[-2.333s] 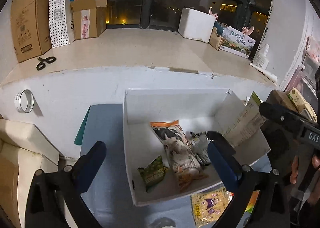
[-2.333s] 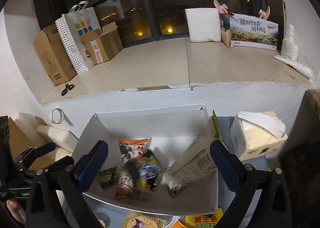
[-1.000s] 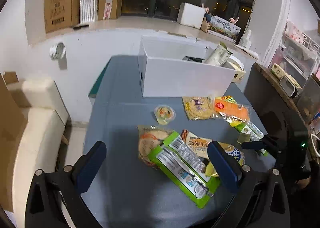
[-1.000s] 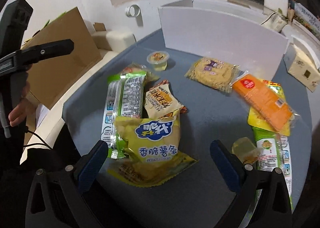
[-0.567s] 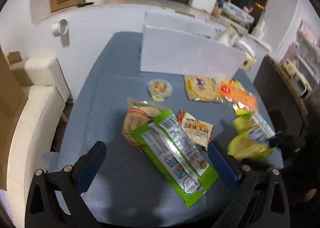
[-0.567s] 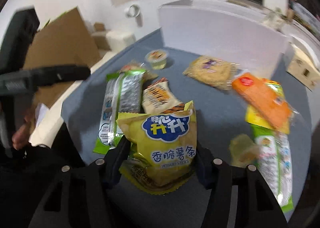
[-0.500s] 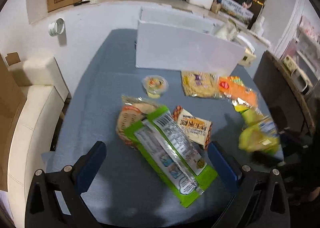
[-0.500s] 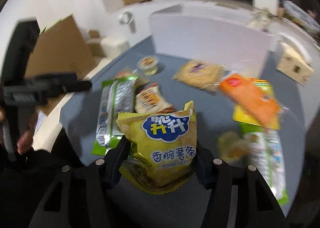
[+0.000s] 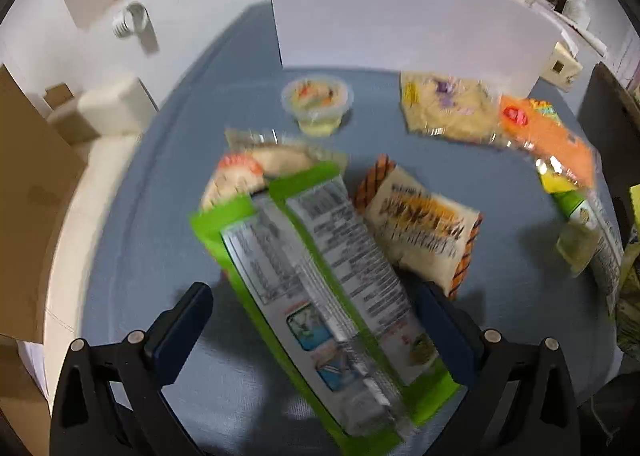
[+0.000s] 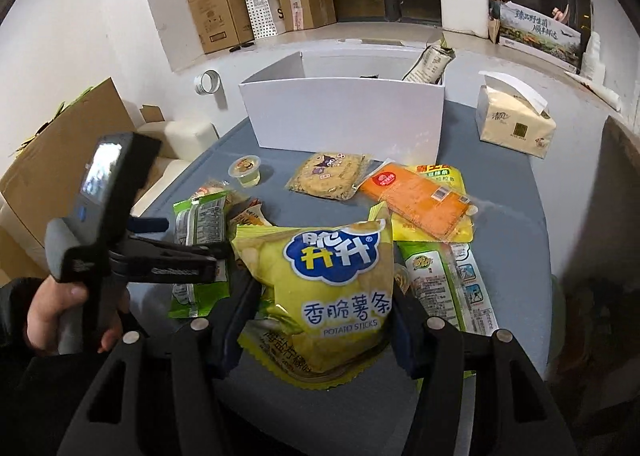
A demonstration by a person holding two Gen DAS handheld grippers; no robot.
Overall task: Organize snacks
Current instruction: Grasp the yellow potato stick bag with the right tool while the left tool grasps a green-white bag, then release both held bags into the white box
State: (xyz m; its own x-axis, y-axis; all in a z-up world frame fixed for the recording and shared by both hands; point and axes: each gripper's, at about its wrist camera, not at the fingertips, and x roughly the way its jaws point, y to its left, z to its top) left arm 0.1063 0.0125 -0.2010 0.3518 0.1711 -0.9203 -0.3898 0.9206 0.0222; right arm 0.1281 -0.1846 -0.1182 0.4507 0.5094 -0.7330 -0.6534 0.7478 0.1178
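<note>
Right tool (image 10: pixel 320 330): clamped on the yellow chip bag (image 10: pixel 324 288), both pads pressing its lower sides; the bag is lifted upright above the near edge of the bench (image 10: pixel 508 191).

Left tool (image 9: pixel 316 330): jaws wide apart, pointing steeply down over the green pack (image 9: pixel 320 284), which lies flat on the bench between the fingers; no contact is visible. In the right wrist view a hand (image 10: pixel 60 316) grips this tool's handle at near left.

Middle of the bench: a striped sachet (image 9: pixel 420 232) lies just right of the green pack, and a round pastry pack (image 9: pixel 248 171) is partly under its far end. An orange pack (image 10: pixel 416 201) lies over a yellow one at right.

Farther: a jelly cup (image 10: pixel 245 169) at left and a cookie pack (image 10: pixel 328 173) beside it.

Far: the white box (image 10: pixel 344 115) stands open on the bench, a tall bag (image 10: pixel 428 63) leaning in its right corner. A tissue box (image 10: pixel 514 127) sits to its right.
</note>
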